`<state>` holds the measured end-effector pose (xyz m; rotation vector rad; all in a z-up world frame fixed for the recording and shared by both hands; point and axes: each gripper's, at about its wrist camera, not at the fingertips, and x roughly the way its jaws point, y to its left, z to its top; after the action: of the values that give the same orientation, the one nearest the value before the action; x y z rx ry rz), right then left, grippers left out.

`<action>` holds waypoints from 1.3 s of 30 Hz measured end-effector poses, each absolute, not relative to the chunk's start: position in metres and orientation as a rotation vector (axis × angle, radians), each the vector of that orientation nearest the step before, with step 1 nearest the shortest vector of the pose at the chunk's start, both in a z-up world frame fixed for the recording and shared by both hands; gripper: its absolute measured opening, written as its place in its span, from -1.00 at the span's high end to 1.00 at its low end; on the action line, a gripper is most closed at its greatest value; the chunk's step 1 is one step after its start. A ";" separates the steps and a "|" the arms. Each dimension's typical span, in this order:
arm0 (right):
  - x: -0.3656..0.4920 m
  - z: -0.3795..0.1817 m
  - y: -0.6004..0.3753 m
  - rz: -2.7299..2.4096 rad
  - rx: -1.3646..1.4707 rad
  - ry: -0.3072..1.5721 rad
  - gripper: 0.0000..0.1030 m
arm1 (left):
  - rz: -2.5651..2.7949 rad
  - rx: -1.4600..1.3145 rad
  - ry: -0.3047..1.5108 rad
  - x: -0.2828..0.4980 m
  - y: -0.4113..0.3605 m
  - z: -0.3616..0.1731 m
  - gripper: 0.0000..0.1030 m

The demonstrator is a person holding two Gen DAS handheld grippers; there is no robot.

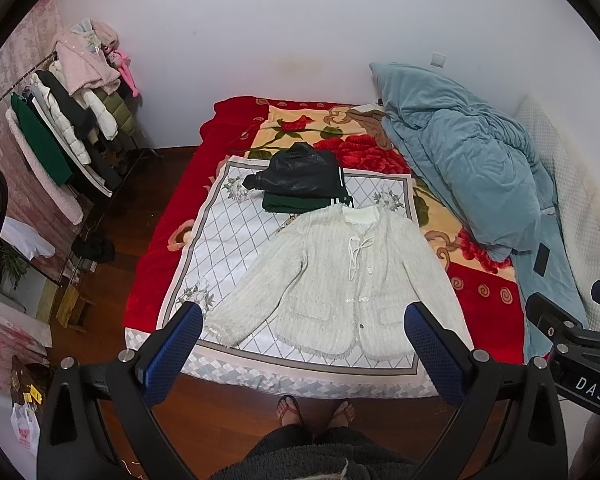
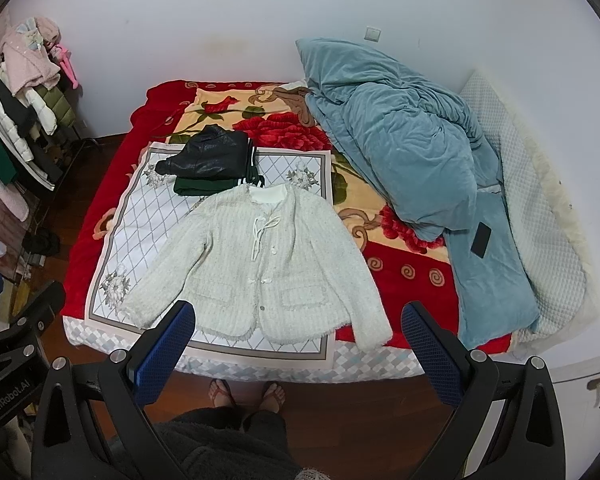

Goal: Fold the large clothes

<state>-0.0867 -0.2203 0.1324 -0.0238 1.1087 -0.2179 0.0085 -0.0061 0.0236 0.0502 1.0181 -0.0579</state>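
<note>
Cream knitted cardigan (image 1: 332, 276) lies flat, front up, sleeves spread, at frame centre on a lattice-print cloth (image 1: 236, 232) over the red floral blanket (image 1: 168, 216). Above it, a black jacket (image 1: 300, 174) sits on a folded green garment (image 1: 296, 203). Left gripper (image 1: 304, 316) and right gripper (image 2: 298, 314) hover spread apart, holding nothing. Clothes rack (image 1: 60, 120) at upper left, loaded.

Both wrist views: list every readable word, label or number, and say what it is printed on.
"DAS" – on the right gripper's black body, seen in the left wrist view.
"GenRobot.AI" – on the left gripper's black body, seen in the right wrist view.
Red print on the white plastic bag on the floor: too blurred to read.
</note>
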 end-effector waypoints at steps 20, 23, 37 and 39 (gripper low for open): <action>-0.087 0.137 -0.220 -0.219 -0.027 1.106 -1.00 | -0.063 0.049 1.015 0.008 -0.006 0.024 -0.99; -0.087 0.138 -0.220 -0.221 -0.027 1.104 -1.00 | -0.063 0.047 1.015 0.008 -0.006 0.024 -0.99; -0.098 0.142 -0.226 -0.237 -0.007 1.099 -1.00 | -0.083 0.055 1.007 0.007 -0.010 0.018 -0.99; -0.098 0.138 -0.230 -0.253 0.019 1.099 -1.00 | -0.067 0.087 0.982 0.014 -0.010 0.008 -1.00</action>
<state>-0.0976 -0.2300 0.1379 0.0188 1.0994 -0.2534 0.0140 -0.0100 0.0081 0.0867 0.9821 -0.0667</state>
